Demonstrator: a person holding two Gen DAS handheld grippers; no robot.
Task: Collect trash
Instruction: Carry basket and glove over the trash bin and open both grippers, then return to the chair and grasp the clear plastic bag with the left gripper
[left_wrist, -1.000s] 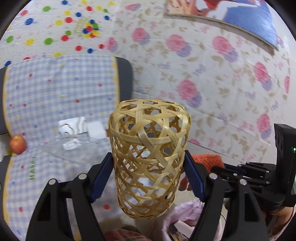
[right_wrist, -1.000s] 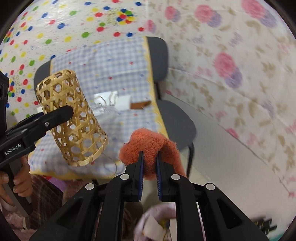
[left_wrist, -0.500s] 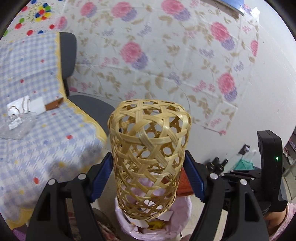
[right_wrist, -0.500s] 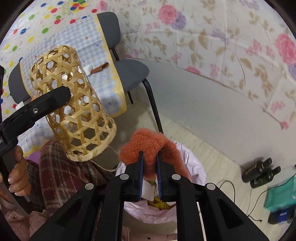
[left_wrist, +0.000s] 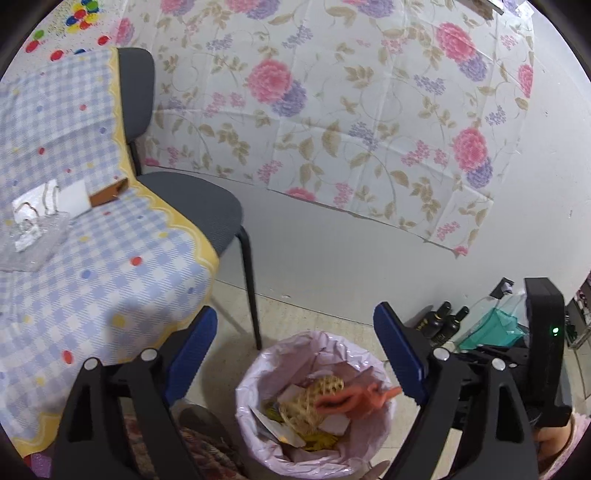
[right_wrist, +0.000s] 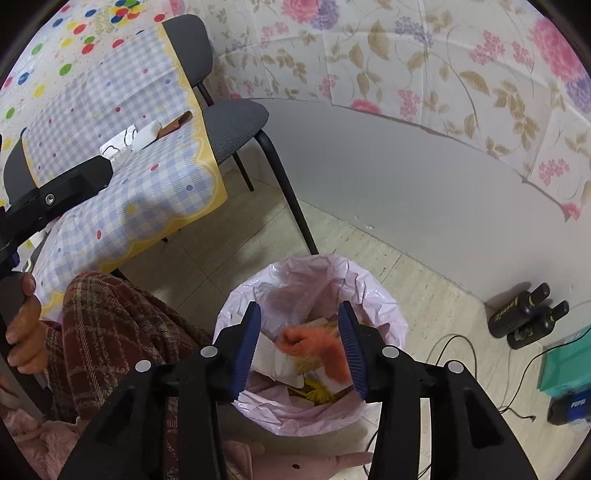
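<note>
A bin lined with a pink bag (left_wrist: 255, 373) (right_wrist: 384, 299) stands on the floor below both grippers. Inside lie a woven bamboo basket (left_wrist: 314, 402) and an orange fuzzy cloth (left_wrist: 354, 400) (right_wrist: 317, 343), on top of paper scraps. My left gripper (left_wrist: 295, 339) is open and empty above the bin. My right gripper (right_wrist: 301, 341) is open and empty, with the orange cloth just below its jaws.
A table with a blue checked cloth (left_wrist: 92, 258) (right_wrist: 122, 177) holds a clear plastic tray (left_wrist: 33, 240) and small boxes. A grey chair (left_wrist: 192, 206) (right_wrist: 236, 122) stands beside it. Two dark bottles (right_wrist: 524, 314) and a teal box (right_wrist: 565, 369) sit on the floor at right.
Both grippers opened above the bin. The bamboo basket left the left gripper and the orange cloth left the right gripper; both now lie in the bin.
</note>
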